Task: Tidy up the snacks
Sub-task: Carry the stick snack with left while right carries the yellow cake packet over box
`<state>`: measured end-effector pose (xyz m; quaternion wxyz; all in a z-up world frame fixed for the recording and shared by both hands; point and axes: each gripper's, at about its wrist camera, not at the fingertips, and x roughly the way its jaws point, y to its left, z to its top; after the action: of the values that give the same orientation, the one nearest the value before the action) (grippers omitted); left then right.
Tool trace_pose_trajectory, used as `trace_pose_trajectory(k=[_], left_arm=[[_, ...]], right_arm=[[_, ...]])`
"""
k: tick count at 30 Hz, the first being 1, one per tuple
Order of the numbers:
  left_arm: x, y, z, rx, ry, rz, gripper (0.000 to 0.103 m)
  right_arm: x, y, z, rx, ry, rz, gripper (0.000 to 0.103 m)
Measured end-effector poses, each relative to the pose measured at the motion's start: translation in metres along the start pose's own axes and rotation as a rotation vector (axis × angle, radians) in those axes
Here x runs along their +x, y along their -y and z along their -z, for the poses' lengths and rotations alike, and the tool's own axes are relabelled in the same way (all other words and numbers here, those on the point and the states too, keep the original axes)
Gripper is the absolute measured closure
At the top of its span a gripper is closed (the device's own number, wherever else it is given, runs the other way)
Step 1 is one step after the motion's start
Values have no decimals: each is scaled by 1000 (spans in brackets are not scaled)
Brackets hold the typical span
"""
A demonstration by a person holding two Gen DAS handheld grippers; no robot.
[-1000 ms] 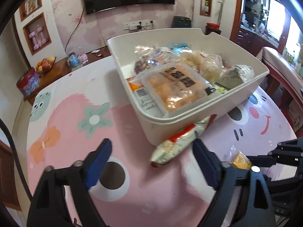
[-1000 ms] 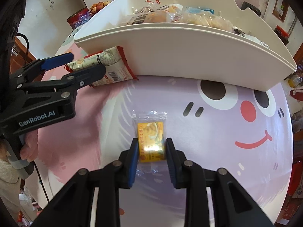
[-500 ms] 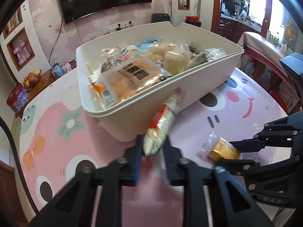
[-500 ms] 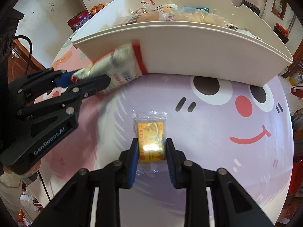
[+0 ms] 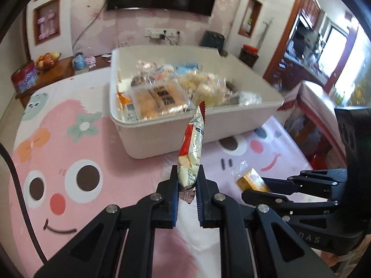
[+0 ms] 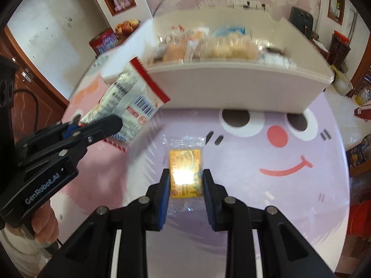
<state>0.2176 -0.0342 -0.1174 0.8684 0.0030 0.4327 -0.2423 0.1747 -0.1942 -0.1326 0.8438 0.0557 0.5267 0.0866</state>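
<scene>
My left gripper (image 5: 187,186) pinches the lower end of a long red-and-white snack bag (image 5: 192,148), which stands up off the table and leans toward the bin (image 5: 243,118). My right gripper (image 6: 185,180) is clamped on the sides of a small gold snack packet (image 6: 184,169) in clear wrap, also lifted clear of the table (image 5: 69,143). Both need to go into the cream bin just ahead.

To do this well, I judge I should raise each snack above the near rim before moving forward, since the bag's top tip sits about level with that rim and could catch on it. The long bag is held by one end only, so it may swing; a slow, level carry suits it. The bin is already heaped with packets (image 5: 160,99), so I would aim for the lower spots, not the top of the pile.

My two grippers are close together, the right one just beside the left, so I would drop one snack at a time. A fruit bowl (image 5: 47,59) and a red tin (image 5: 24,76) sit well away on a side cabinet.
</scene>
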Motion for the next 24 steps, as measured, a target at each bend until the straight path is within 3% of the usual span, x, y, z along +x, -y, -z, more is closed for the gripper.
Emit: trace_pose_trajectory(k=[7, 11, 24], left_arm=[[-43, 18, -17, -65, 17, -106, 93], [-61, 30, -32, -87, 34, -124, 93], [-89, 53, -107, -65, 112, -233, 92]], right_arm=[[-60, 3, -14, -27, 135, -27, 76], [-93, 2, -25, -44, 216, -34, 76], [-169, -1, -103, -117, 448, 21, 76]])
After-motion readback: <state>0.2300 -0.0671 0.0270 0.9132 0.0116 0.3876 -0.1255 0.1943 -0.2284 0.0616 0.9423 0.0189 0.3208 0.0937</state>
